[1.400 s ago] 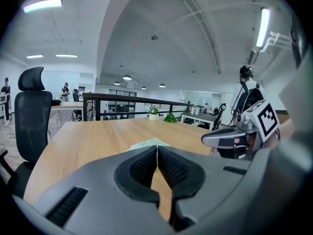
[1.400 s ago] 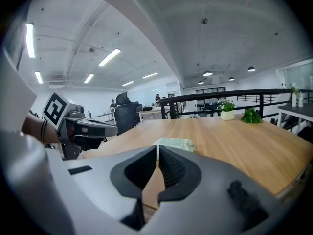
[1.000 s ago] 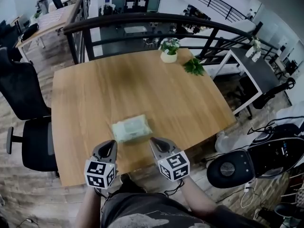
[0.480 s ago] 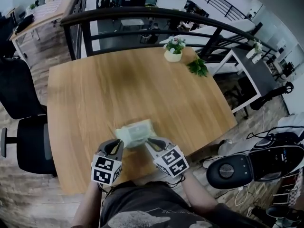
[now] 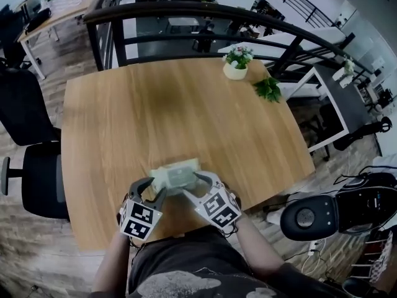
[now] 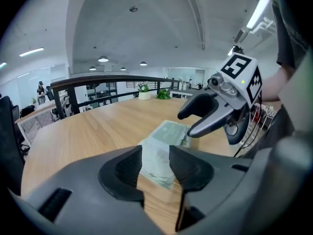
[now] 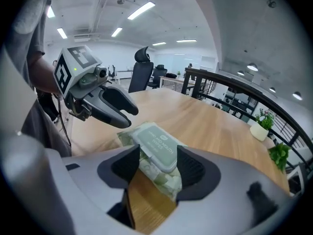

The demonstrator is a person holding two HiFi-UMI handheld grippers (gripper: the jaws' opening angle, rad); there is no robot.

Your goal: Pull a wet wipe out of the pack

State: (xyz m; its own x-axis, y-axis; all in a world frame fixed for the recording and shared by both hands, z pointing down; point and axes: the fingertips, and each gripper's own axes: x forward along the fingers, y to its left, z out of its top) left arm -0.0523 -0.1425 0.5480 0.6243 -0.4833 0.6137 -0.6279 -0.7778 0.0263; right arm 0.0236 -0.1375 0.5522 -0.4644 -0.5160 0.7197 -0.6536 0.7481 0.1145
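A pale green wet wipe pack (image 5: 175, 174) with a closed grey-green lid lies flat near the front edge of the wooden table (image 5: 124, 110). My left gripper (image 5: 151, 188) is at its left end and my right gripper (image 5: 200, 180) at its right end. Both have just been opening their jaws and now stand open. In the left gripper view the pack (image 6: 168, 138) lies just past the left gripper (image 6: 155, 164), untouched by the pads. In the right gripper view the pack's near end (image 7: 155, 148) reaches in between the jaws of the right gripper (image 7: 155, 166), not pressed.
A small potted plant (image 5: 236, 64) and a green sprig (image 5: 268, 89) sit at the table's far right. A black railing (image 5: 186, 14) runs behind the table. Black office chairs (image 5: 40, 179) stand at the left, and a round black device (image 5: 309, 216) on the floor at the right.
Both grippers moved forward and down to the two ends of the pack. Their jaws, shut before, now stand apart. The pack has stayed in place.
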